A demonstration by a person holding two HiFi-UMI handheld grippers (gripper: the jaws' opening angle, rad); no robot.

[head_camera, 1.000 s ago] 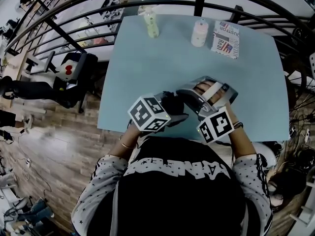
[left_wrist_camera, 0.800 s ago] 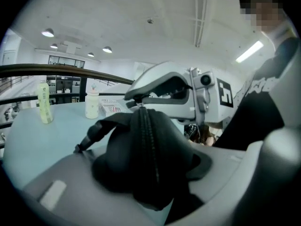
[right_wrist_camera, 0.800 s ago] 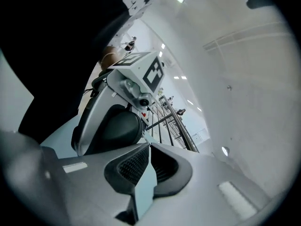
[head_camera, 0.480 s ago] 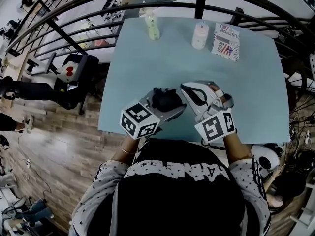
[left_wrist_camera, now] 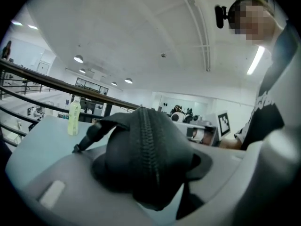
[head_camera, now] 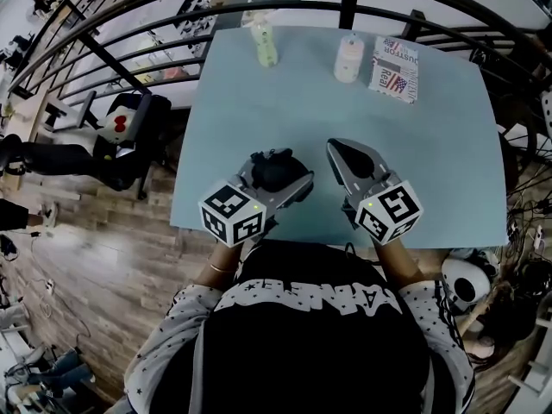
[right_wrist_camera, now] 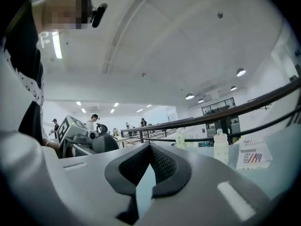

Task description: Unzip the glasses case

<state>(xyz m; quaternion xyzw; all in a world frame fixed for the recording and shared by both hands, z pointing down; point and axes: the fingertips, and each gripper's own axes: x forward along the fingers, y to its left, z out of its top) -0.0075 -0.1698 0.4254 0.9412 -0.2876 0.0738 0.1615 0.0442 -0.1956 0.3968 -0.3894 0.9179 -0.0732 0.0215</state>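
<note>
**Over the desk's near edge: case gripped, zip not yet opened**

At the near edge of the pale blue desk [head_camera: 259, 110], both grippers are lifted clear of its surface and sit side by side, a little apart.

Left gripper [head_camera: 285, 182]: fingers [left_wrist_camera: 51, 192] clenched on the black glasses case [left_wrist_camera: 148, 154]. The case is off the desk, wedged between the fingers, with its rounded end bulging above them. It is turned so the zip [left_wrist_camera: 149, 140] runs up over the ridge and faces outward. My reading is that the hold is meant to present the zip to the other hand.

Right gripper [head_camera: 348, 155]: fingers [right_wrist_camera: 164, 166] pressed together at the tips with nothing between them; only desk shows through the slit below. It points away from the person, level with the case but not touching it. It probably has to open and swing toward the case before it can take anything.

Case contents: unseen. The zip teeth look closed along the whole visible stretch, so unzipping has not started.

Far edge, well apart from the work:
- printed box [head_camera: 395, 69], flag pattern on its face, closed
- white bottle [head_camera: 349, 59], capped, opaque, contents unknown
- yellow-green bottle [head_camera: 266, 45], capped, apparently holding pale liquid

These are likely bystanders, parked out of reach.

Smallest item: a black tab [left_wrist_camera: 89, 136] juts from the case toward the far side. It could be the zip pull or a carry loop; I cannot tell which. If it is the pull, that is the target for the right fingers.
</note>
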